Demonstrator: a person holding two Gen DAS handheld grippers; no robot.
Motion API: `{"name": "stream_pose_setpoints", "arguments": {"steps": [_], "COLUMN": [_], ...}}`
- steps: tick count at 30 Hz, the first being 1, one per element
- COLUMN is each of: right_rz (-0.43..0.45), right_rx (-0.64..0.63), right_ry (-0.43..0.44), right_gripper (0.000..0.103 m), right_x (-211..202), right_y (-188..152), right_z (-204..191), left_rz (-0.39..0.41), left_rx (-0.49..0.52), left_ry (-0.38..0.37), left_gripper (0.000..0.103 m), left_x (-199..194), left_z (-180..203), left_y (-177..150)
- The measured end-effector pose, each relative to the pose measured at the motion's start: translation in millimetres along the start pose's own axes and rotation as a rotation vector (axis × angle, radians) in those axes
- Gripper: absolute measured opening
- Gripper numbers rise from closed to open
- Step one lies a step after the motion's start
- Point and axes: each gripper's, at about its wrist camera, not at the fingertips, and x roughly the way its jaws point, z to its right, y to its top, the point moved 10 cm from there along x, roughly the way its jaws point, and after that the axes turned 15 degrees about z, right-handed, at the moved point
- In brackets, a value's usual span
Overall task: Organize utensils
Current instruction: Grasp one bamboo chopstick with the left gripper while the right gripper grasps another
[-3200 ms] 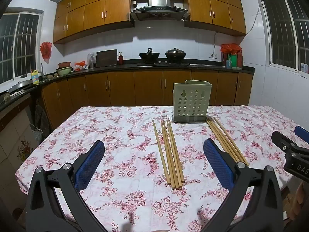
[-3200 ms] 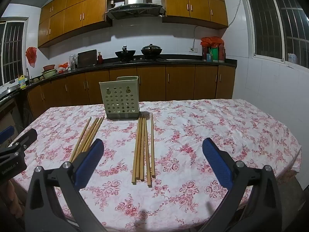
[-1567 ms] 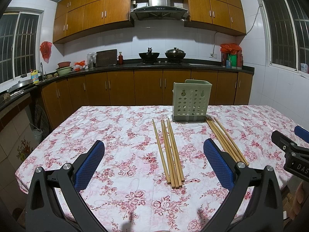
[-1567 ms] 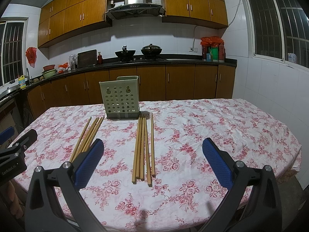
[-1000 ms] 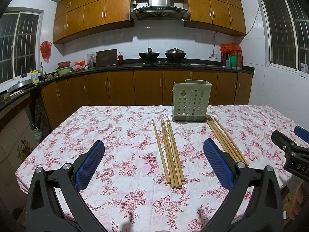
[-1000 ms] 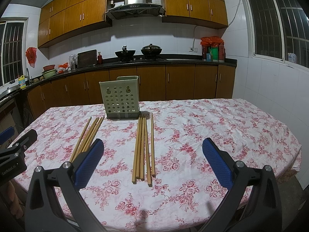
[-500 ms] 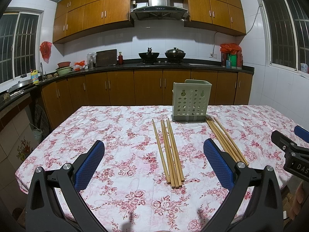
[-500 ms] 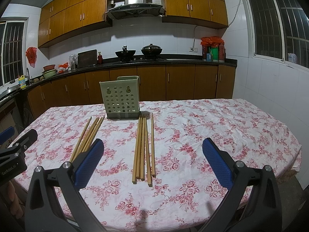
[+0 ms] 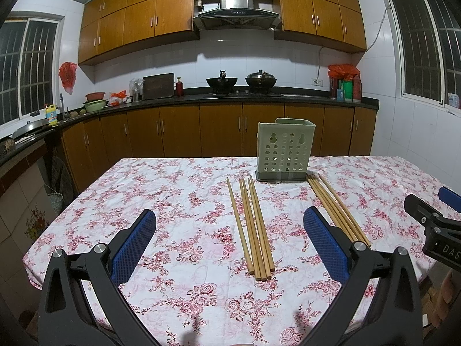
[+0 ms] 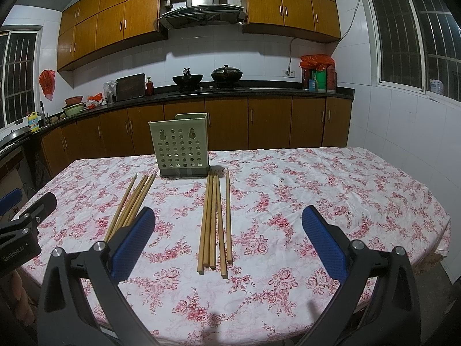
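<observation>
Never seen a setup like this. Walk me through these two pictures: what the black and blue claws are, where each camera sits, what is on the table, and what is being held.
There is no robot. A person holds a two-finger gripper in each hand, with a fisheye camera on each looking forward along its fingers. One picture comes from the left gripper, the other from the right gripper. The blue pads are the fingertips. Both grippers are open and hold nothing.

On the floral tablecloth stands a green perforated utensil holder. In front of it lie two bundles of wooden chopsticks: the left bundle and the right bundle. Each gripper faces one bundle. Behind is a kitchen counter.
</observation>
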Motion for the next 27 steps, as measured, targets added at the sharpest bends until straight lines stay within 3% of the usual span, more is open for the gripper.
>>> {"name": "stream_pose_setpoints", "arguments": {"steps": [7,16,18,21,26,27], "right_rz": [-0.028,-0.169,-0.208,-0.272,-0.406,-0.425], "right_rx": [0.013,0.104,0.098,0.109,0.151,0.154], "right_ry": [0.013,0.022,0.01,-0.005,0.021,0.023], "right_gripper": [0.099,0.099,0.097,0.085,0.051,0.049], "right_x": [10,44,57,76,109,114], "right_y": [-7,-34,-42,-54,-77,-82], "right_z": [-1,14,18,26,28,28], "left_rz": [-0.035,-0.226,-0.258,-0.306,-0.369,-0.383], "left_rx": [0.007,-0.041,-0.048,-0.055,-0.075,-0.077], "left_ry": [-0.004,0.034,0.039,0.035,0.011,0.008], "left_gripper": [0.101,0.101,0.096,0.084,0.062,0.06], "left_x": [10,43,52,66,88,92], "left_z": [-1,-20,-23,-25,-22,-21], "left_y": [-5,-46,-53,-62,-72,-75]}}
